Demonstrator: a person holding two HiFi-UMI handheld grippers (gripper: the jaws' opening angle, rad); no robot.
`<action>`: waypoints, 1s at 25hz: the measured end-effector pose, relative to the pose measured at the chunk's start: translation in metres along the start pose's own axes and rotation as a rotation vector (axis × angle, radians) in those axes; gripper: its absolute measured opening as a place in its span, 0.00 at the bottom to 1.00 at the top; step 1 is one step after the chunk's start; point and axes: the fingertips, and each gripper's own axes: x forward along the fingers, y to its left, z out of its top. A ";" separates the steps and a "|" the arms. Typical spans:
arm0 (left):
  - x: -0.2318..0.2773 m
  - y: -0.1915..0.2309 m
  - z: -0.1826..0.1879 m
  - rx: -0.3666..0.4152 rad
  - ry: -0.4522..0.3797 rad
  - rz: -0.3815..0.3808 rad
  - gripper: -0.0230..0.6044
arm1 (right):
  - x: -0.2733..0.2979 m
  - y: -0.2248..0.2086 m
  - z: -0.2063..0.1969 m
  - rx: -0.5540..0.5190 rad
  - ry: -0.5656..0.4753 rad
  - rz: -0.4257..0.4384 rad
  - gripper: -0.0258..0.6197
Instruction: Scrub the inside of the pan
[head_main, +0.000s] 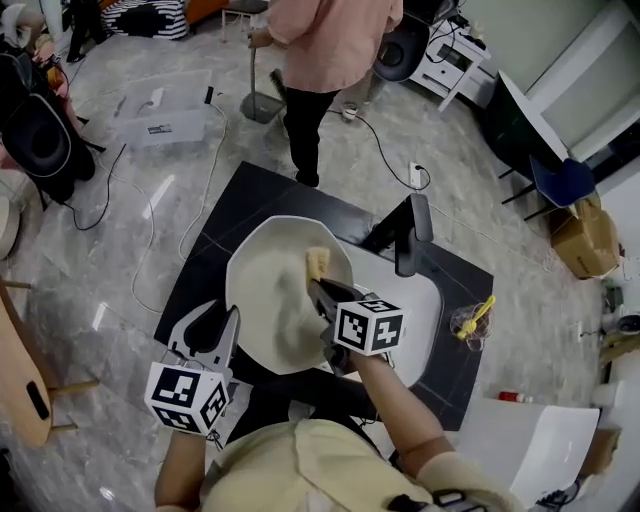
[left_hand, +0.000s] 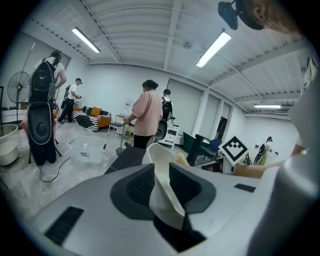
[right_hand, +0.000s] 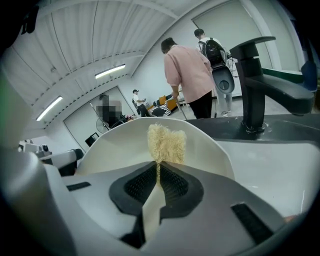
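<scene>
smooth matt pan (head_main: 270, 300), coarse fibrous scrubber (head_main: 317, 263), glossy marbled floor (head_main: 130, 230)

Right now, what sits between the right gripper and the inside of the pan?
A yellow scrub pad, clamped in the right gripper, with its far end at the pan's inner wall. The right gripper view shows it.

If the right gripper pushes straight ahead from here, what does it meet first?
Probably the pan, on its inner wall: the scrub pad held in the right gripper sits just before it; contact unclear.
</scene>
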 end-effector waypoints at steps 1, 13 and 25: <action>0.002 0.001 0.000 0.000 0.004 -0.011 0.17 | 0.004 -0.002 0.001 0.011 -0.001 -0.007 0.09; 0.015 0.006 -0.003 -0.007 0.019 -0.073 0.17 | 0.042 -0.021 0.014 0.170 -0.065 -0.109 0.09; 0.015 0.003 -0.006 0.025 0.040 0.012 0.17 | 0.074 -0.015 0.015 0.117 -0.032 -0.044 0.09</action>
